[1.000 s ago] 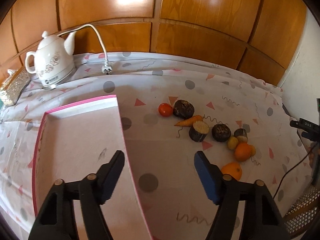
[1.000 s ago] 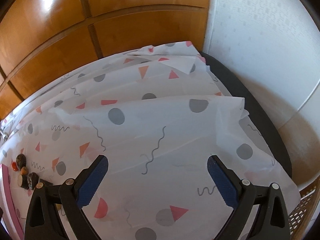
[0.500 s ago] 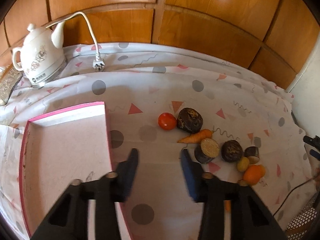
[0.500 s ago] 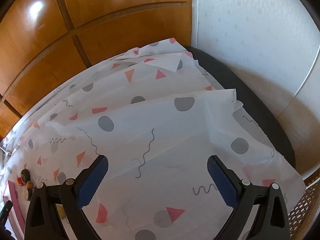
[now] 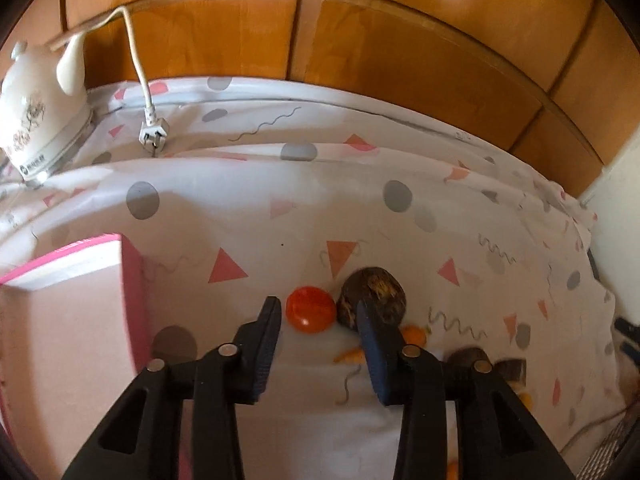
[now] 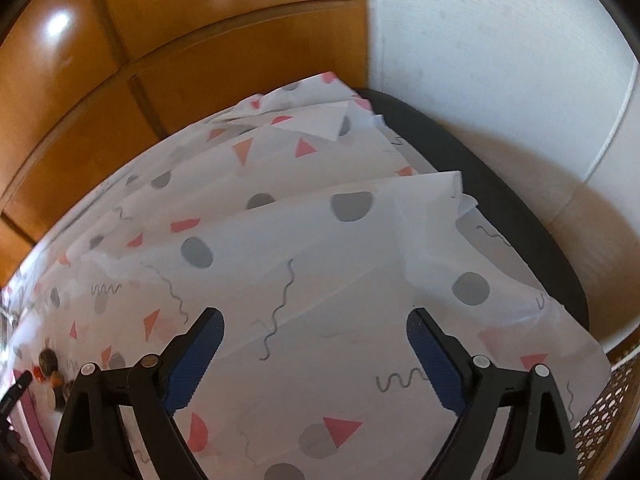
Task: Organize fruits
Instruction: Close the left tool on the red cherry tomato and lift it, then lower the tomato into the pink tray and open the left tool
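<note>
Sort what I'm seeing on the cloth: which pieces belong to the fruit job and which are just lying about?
Job:
- red tomato, just ahead of the left tongs, which are opening, nothing gripped
- dark round fruit
- carrot and the small pieces beyond it
- pink tray

Lying about:
- white kettle
- its plug
- patterned cloth
- wicker basket
</note>
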Action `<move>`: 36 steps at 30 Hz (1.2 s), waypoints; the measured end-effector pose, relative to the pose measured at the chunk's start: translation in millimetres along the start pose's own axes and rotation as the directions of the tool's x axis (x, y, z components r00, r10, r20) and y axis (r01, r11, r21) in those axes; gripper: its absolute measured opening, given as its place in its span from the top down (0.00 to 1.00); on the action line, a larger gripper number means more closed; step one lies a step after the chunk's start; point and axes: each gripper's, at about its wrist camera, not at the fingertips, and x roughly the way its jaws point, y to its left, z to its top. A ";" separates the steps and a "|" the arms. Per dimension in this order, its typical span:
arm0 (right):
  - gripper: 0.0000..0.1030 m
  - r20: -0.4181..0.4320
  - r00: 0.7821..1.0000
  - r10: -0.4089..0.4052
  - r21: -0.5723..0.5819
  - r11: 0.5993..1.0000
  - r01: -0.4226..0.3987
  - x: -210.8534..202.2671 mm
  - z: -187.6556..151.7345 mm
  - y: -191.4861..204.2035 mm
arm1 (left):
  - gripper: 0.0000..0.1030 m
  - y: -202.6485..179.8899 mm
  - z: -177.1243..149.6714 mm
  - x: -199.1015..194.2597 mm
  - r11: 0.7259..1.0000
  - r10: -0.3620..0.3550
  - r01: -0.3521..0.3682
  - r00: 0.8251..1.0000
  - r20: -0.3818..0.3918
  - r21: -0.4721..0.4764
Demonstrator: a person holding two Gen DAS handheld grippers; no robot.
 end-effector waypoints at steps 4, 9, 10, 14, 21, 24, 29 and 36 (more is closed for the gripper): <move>0.09 -0.011 1.000 0.000 0.005 1.000 0.000 2.8 -0.1 -1.7 | 0.71 4.5 -0.9 15.0 1.000 -0.006 0.006 1.000 -0.021 -0.013; 0.09 -0.005 1.000 -0.007 -0.011 1.000 0.007 3.0 -0.3 -0.1 | 0.72 13.6 -5.5 10.3 0.997 -0.057 0.057 0.998 -0.004 -0.053; 0.10 -0.007 1.000 -0.006 -0.012 1.000 0.006 3.3 -0.5 0.1 | 0.72 14.3 -6.7 5.9 0.996 -0.062 0.063 0.998 0.007 -0.057; 0.12 0.002 1.000 -0.013 -0.005 1.000 0.013 1.7 0.3 -2.4 | 0.72 15.8 -11.0 -17.8 0.995 -0.069 0.072 0.996 0.058 -0.064; 0.12 -0.001 1.000 -0.014 0.037 0.999 0.014 1.0 1.9 -11.1 | 0.72 32.4 -20.9 -74.4 0.995 -0.014 0.030 0.987 0.161 -0.096; 0.12 0.003 1.000 -0.006 0.025 1.000 0.006 -0.1 1.5 -9.4 | 0.72 53.9 -30.5 -102.2 0.990 0.018 0.010 0.980 0.196 -0.137; 0.13 -0.008 0.999 0.036 -0.013 0.999 -0.036 0.7 -0.3 -0.8 | 0.72 92.9 -54.2 -126.5 0.977 0.117 -0.075 0.971 0.207 -0.199; 0.17 -0.027 0.995 0.095 -0.088 0.991 -0.097 1.5 -3.4 16.6 | 0.71 135.0 -100.4 -121.6 0.945 0.245 -0.206 0.960 0.137 -0.254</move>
